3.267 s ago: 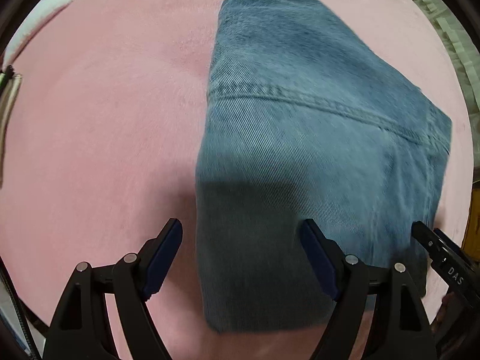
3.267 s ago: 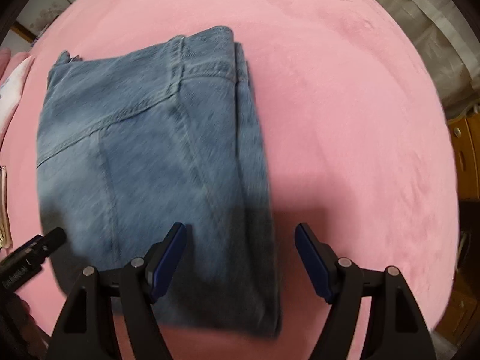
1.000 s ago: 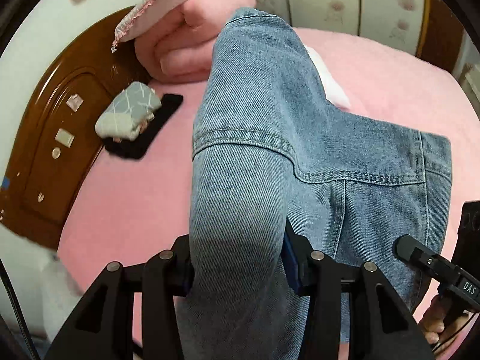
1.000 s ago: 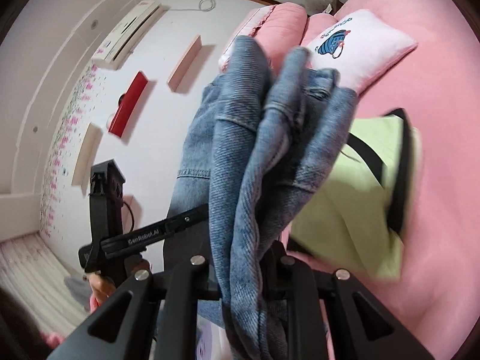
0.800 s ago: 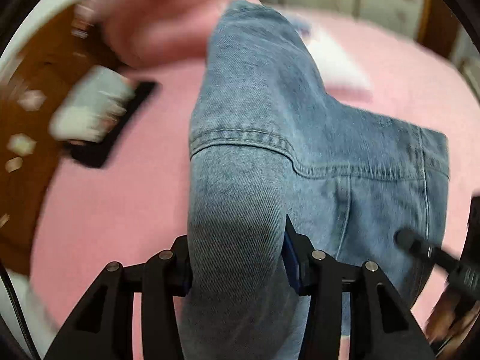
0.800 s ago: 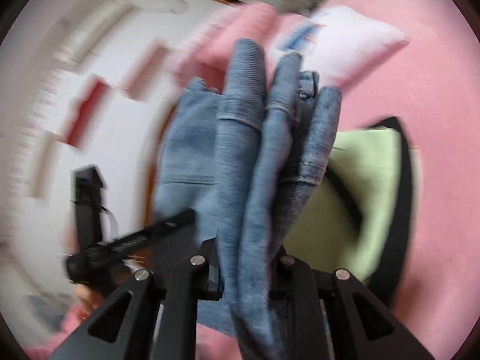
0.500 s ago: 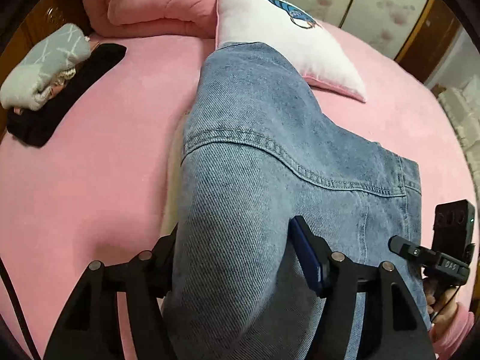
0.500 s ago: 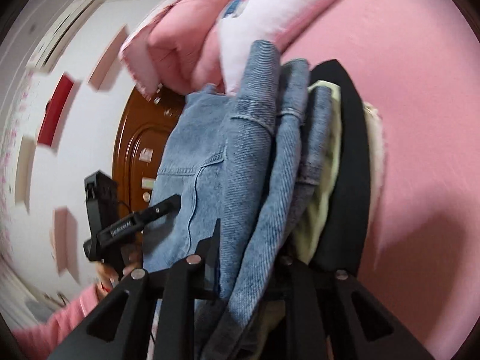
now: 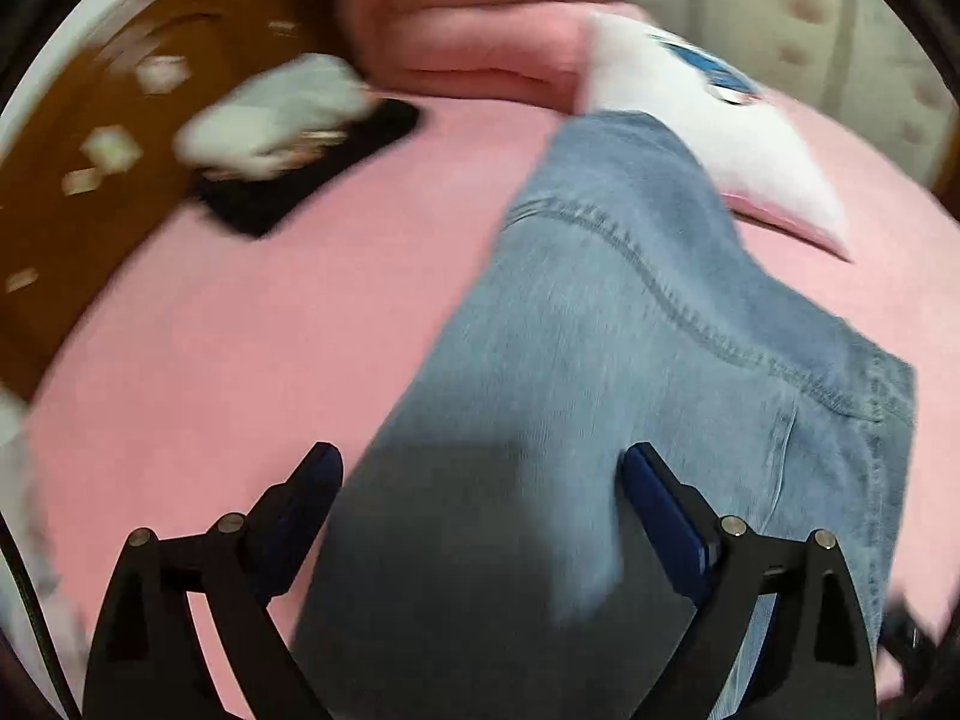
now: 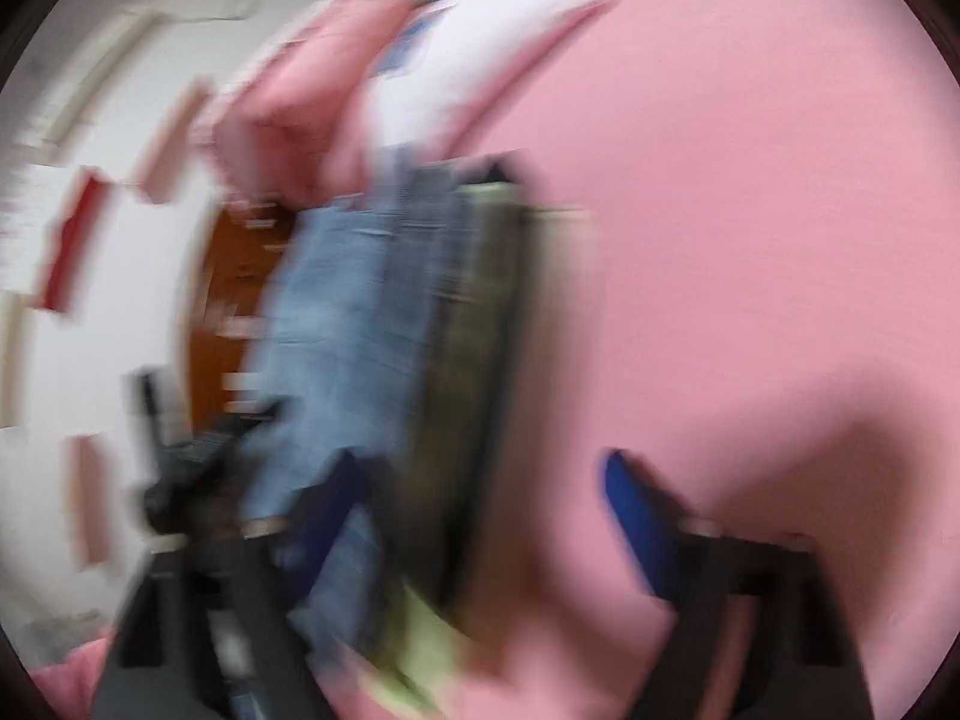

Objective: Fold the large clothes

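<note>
The folded blue jeans (image 9: 630, 372) lie on the pink bed (image 9: 240, 324) in the left wrist view. My left gripper (image 9: 480, 480) is open, its fingers apart on either side of the near end of the jeans. In the blurred right wrist view the jeans (image 10: 360, 324) rest on a stack of a yellow-green and a black folded garment (image 10: 474, 360). My right gripper (image 10: 480, 492) is open, with its blue pads (image 10: 624, 492) spread wide, right beside the stack.
A white cushion (image 9: 720, 120) and a rolled pink quilt (image 9: 480, 18) lie behind the jeans. A grey folded garment on a black one (image 9: 282, 138) sits at the left near the brown wooden headboard (image 9: 78, 138). Pink bed (image 10: 750, 240) stretches to the right.
Both grippers have opened and let go of the jeans, which now lie on the stack of folded clothes. Both cameras are moving and blurred.
</note>
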